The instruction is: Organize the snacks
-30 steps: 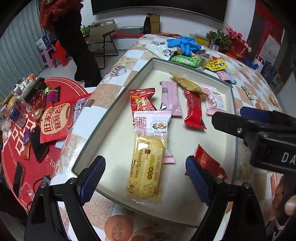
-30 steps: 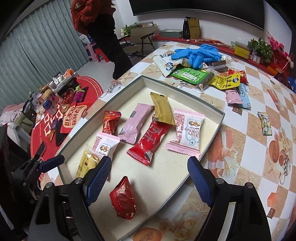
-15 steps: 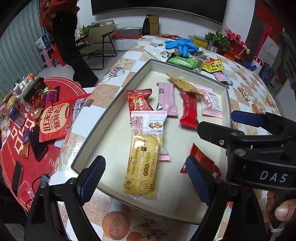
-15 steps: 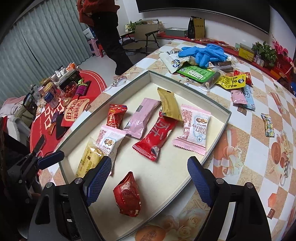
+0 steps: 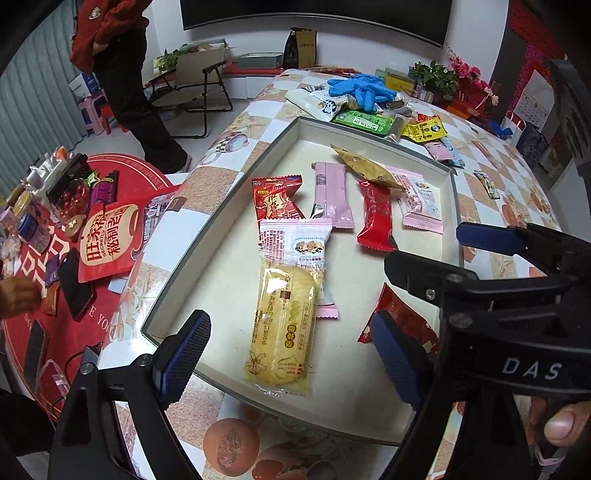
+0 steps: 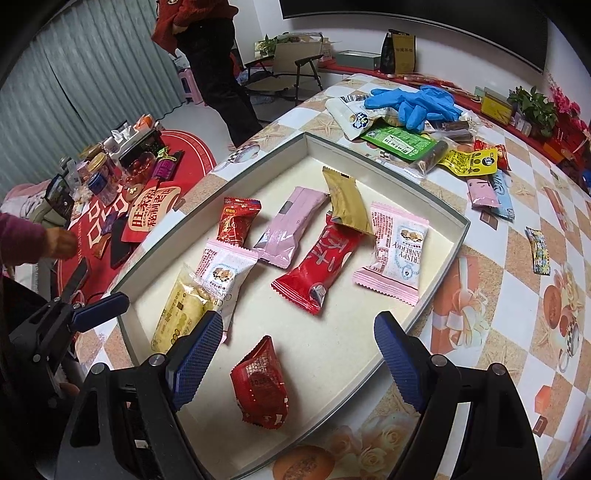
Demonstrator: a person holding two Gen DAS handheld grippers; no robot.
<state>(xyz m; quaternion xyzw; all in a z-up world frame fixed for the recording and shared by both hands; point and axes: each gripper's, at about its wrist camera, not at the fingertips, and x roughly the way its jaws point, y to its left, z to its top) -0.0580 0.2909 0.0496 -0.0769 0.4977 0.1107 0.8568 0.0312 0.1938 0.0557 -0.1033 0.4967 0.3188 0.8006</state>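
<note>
Eight wrapped snacks are laid out in a shallow white tray [image 6: 439, 210] that's set on a checkered tablecloth [image 6: 524, 295]. A small red packet [image 6: 260, 387] is parked alone by the tray's near edge, right under the right gripper [image 6: 295, 363], whose jaws are spread wide with nothing pinched between them. A long yellow cake packet [image 5: 282, 328] is stretched along the near left side of the tray, its far end tucked under a pink-and-white cracker packet [image 5: 295, 243]; the left gripper [image 5: 291, 352] is hung over it, jaws also wide apart and empty. Further in, a red candy packet [image 6: 236, 221], a plain pink bar [image 6: 291, 225], a long red packet [image 6: 319, 266] and a second pink cranberry cracker packet [image 6: 397, 254] are lined up across the tray's middle, with a gold packet [image 6: 347, 205] resting partly on the long red one. Beyond the tray's far edge, more snacks are heaped on the tablecloth: a green packet [image 6: 399, 142], a yellow one [image 6: 471, 162], plus blue gloves [image 6: 417, 101] on top of the pile. A red round table [image 6: 110, 206] full of jars and packets is seen off the left side, and a person in a red top [image 6: 195, 22] is stood behind it.
</note>
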